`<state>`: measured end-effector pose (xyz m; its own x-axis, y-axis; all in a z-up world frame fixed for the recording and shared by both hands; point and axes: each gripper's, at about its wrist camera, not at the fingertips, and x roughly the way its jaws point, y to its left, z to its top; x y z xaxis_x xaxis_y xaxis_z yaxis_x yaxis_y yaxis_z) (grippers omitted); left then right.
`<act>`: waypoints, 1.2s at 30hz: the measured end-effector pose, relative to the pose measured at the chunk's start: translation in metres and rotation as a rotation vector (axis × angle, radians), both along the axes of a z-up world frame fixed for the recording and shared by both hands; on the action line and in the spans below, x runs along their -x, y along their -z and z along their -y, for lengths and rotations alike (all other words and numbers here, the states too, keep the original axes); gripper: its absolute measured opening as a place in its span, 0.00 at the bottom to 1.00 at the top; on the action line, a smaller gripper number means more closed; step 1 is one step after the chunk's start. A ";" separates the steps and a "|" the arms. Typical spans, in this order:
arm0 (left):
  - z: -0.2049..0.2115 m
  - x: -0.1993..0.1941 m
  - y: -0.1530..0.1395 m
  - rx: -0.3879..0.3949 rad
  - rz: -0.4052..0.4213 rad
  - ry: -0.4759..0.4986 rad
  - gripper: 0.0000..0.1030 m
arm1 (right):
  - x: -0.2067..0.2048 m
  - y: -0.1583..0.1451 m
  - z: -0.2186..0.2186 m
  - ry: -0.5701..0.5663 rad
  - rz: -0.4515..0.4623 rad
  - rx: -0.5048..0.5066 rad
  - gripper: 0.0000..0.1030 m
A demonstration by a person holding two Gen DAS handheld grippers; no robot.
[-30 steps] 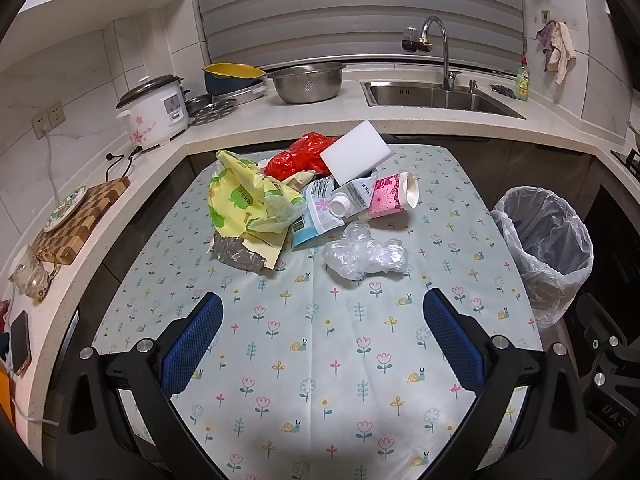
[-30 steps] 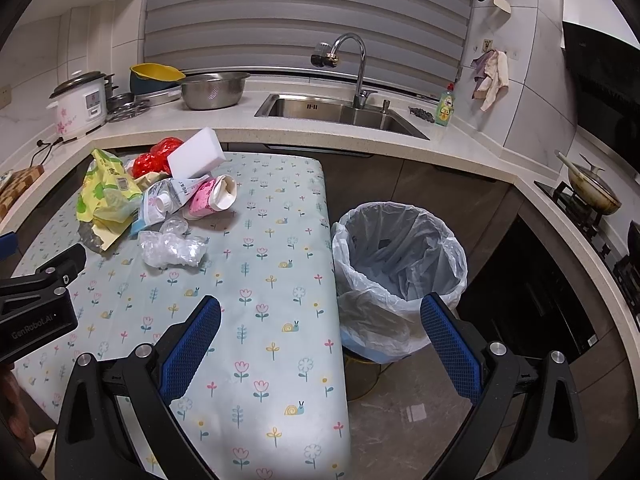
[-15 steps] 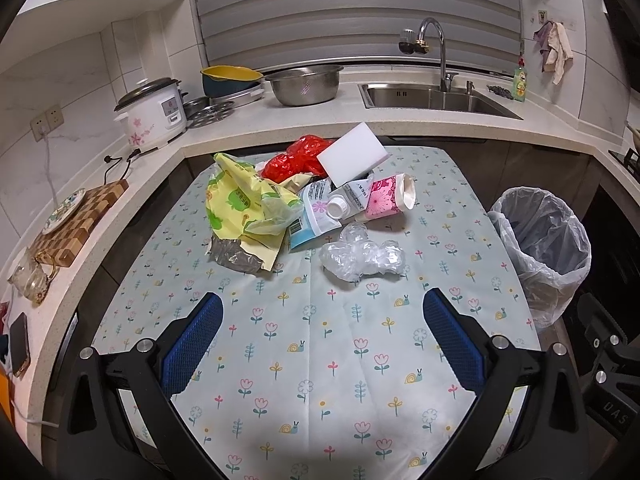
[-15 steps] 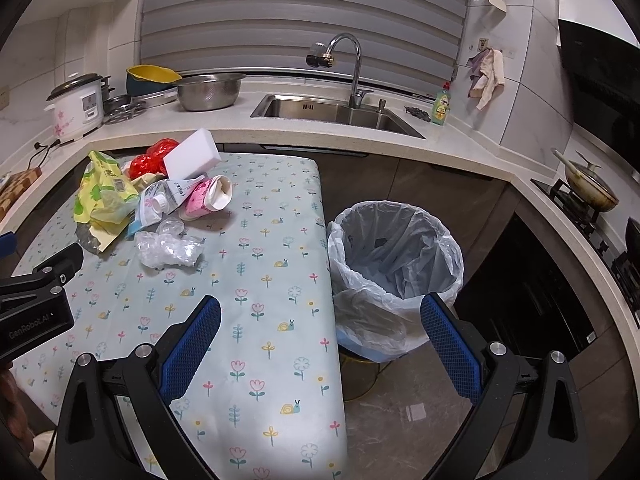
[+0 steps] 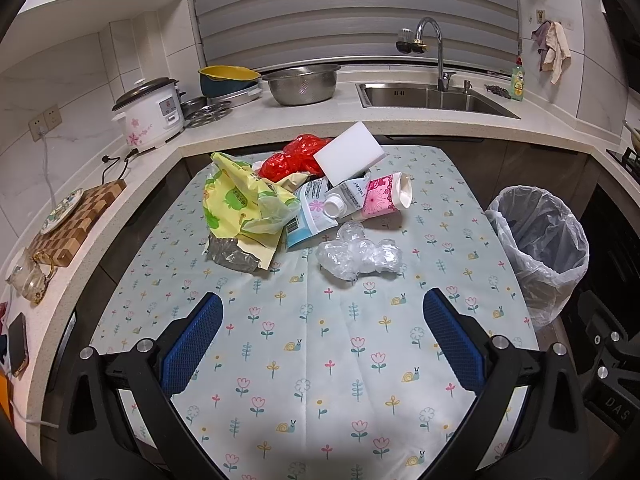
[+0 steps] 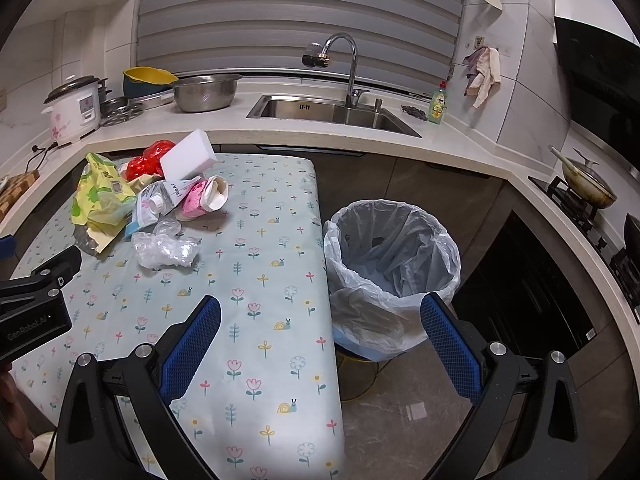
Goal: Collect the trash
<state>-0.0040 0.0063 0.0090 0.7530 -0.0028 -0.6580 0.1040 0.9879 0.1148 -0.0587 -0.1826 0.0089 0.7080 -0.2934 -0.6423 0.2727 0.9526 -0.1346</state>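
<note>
A heap of trash lies on the flowered tablecloth [image 5: 312, 360]: a yellow-green bag [image 5: 240, 208], red plastic [image 5: 292, 158], a white sponge block [image 5: 348, 154], a white carton [image 5: 320, 210], a pink paper cup [image 5: 384, 196] and crumpled clear plastic [image 5: 360, 258]. The heap also shows in the right wrist view, with the clear plastic [image 6: 164, 250] nearest. My left gripper [image 5: 320, 340] is open and empty, short of the clear plastic. My right gripper [image 6: 320, 344] is open and empty over the table's right edge, next to the lined trash bin [image 6: 392, 264].
The bin also shows in the left wrist view [image 5: 540, 256], right of the table. A counter wraps around behind with a rice cooker [image 5: 150, 114], steel bowl [image 5: 302, 84], sink [image 5: 432, 96] and cutting board [image 5: 76, 220]. A stove with a pan [image 6: 588, 184] is at the right.
Both views have shifted slightly: the trash heap and the bin sit a little further left in the right wrist view. Both grippers stay open. Nothing on the table has moved.
</note>
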 end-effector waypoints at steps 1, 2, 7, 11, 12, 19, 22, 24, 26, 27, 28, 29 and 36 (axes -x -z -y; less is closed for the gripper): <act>0.000 0.000 0.000 0.000 0.000 0.000 0.93 | 0.000 0.000 0.000 0.000 0.000 0.000 0.93; 0.000 0.000 0.000 0.001 0.000 0.000 0.93 | 0.000 0.000 0.000 0.000 -0.001 0.000 0.93; 0.000 0.000 0.000 0.001 0.000 0.000 0.93 | 0.000 0.000 0.001 0.000 0.000 0.000 0.93; 0.000 0.000 0.000 0.000 -0.001 0.000 0.93 | 0.000 0.000 0.001 0.001 -0.001 0.000 0.93; 0.000 0.000 0.000 0.001 -0.001 0.000 0.93 | 0.000 0.000 0.001 0.001 -0.001 -0.001 0.93; 0.006 0.001 0.002 0.007 -0.009 0.006 0.93 | 0.000 0.000 0.002 0.003 -0.001 -0.002 0.93; 0.006 0.002 0.002 0.009 -0.008 0.007 0.93 | 0.000 0.000 0.003 0.004 0.000 -0.002 0.93; 0.006 0.002 0.002 0.009 -0.009 0.007 0.93 | 0.000 0.000 0.003 0.004 -0.001 -0.002 0.93; 0.006 0.002 0.002 0.011 -0.009 0.007 0.93 | 0.000 0.000 0.003 0.004 -0.001 -0.002 0.93; 0.006 0.002 0.002 0.011 -0.009 0.008 0.93 | 0.000 0.000 0.003 0.004 -0.001 -0.002 0.93; 0.006 0.002 0.002 0.011 -0.009 0.008 0.93 | 0.001 0.000 0.003 0.004 -0.001 -0.002 0.93; 0.007 0.002 0.002 0.010 -0.008 0.008 0.93 | 0.001 0.000 0.003 0.004 0.000 -0.003 0.93; 0.006 0.002 0.002 0.011 -0.010 0.008 0.93 | 0.001 0.000 0.004 0.004 -0.001 -0.002 0.93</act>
